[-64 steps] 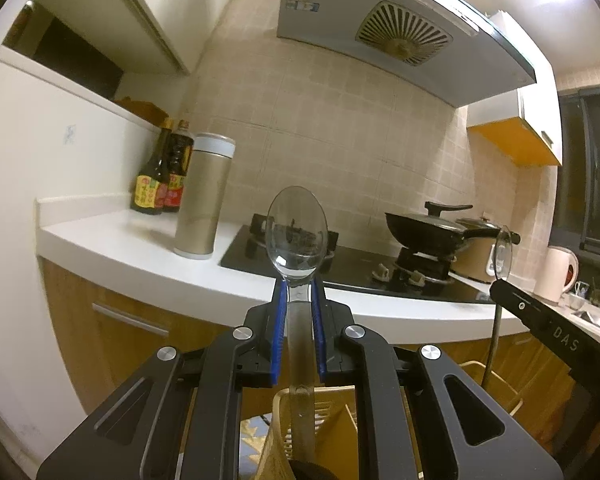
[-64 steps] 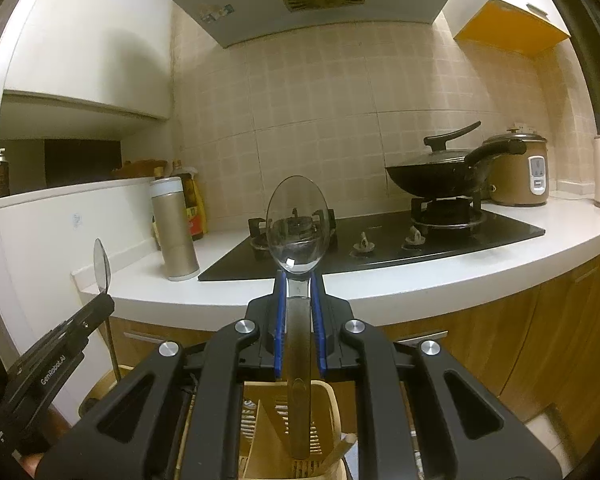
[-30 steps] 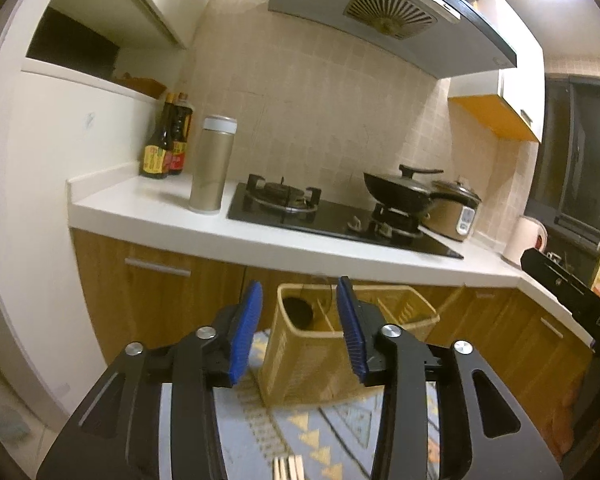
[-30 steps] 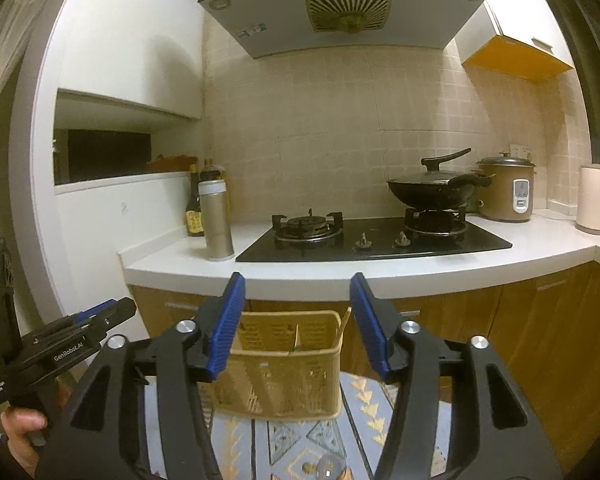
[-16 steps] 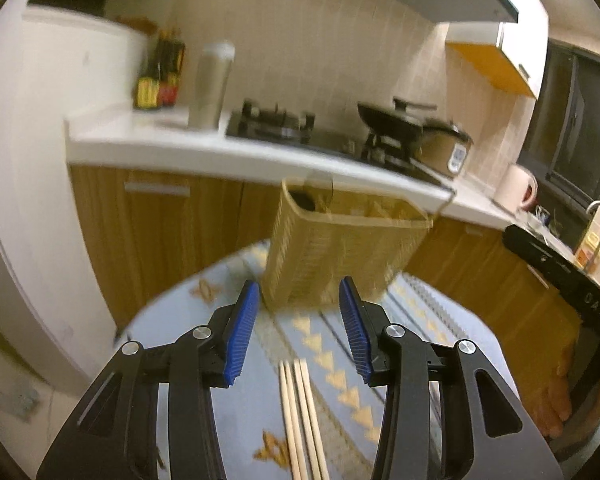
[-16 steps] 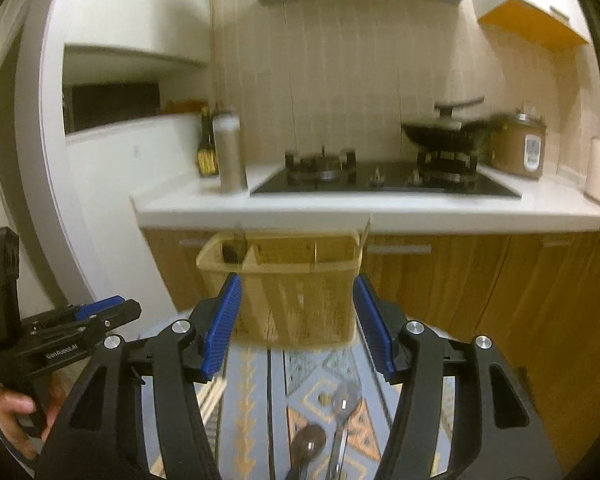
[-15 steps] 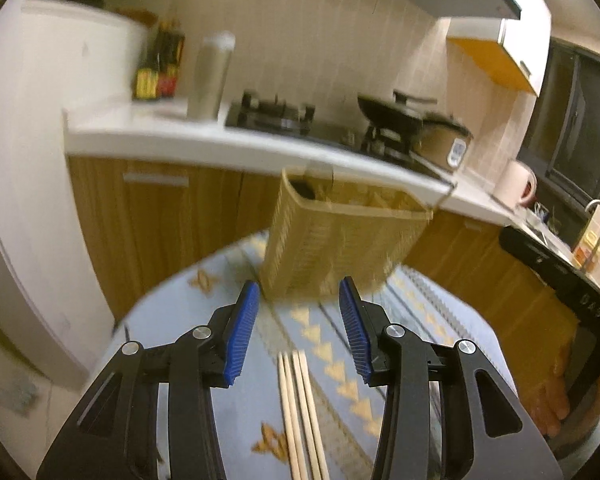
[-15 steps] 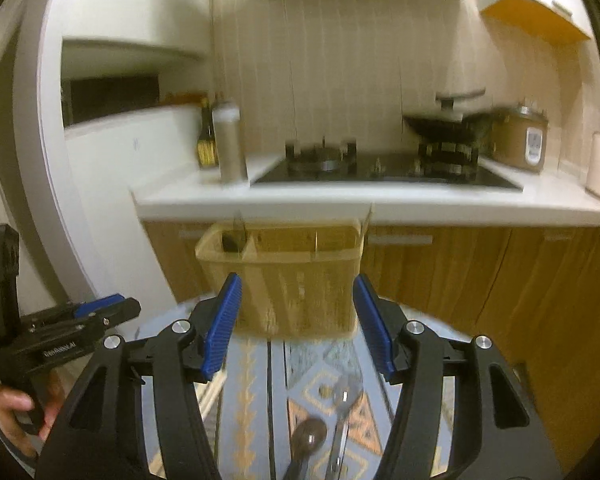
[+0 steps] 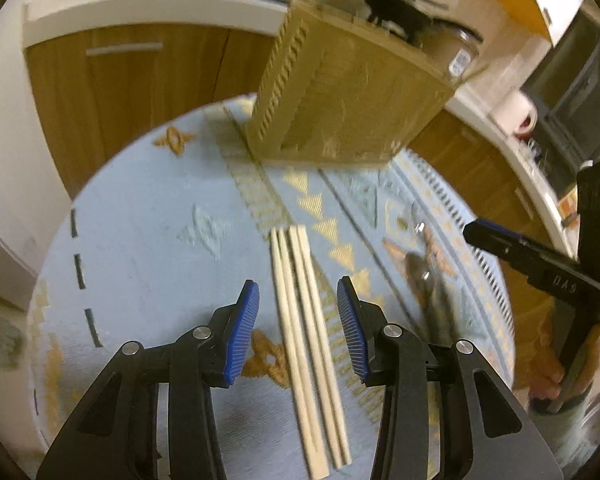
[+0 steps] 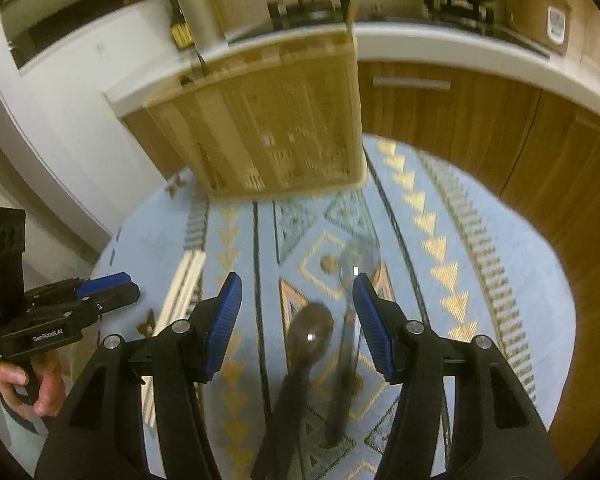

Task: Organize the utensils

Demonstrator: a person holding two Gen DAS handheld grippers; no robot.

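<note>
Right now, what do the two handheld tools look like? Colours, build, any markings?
Both are black plastic with silver screw heads and ribbed blue pads on two fingers. The left tool carries white "GenRobot.AI" lettering on its side in the right wrist view. The right tool shows embossed "DAS" in the left wrist view. No sleeves or cables visible.

**Warm, dim kitchen light; both views smeared by motion**

Yellowish indoor light tints both fisheye views; the slatted utensil basket [image 9: 352, 92] and the countertop [image 10: 460, 46] are streaked with blur, while the chopsticks [image 9: 306, 320] stay fairly crisp; small glints sit on the soft-edged spoons [image 10: 310, 330]; straight lines bow toward dark, vignetted corners; shadows on the patterned tablecloth [image 9: 160, 240] are faint.
</note>
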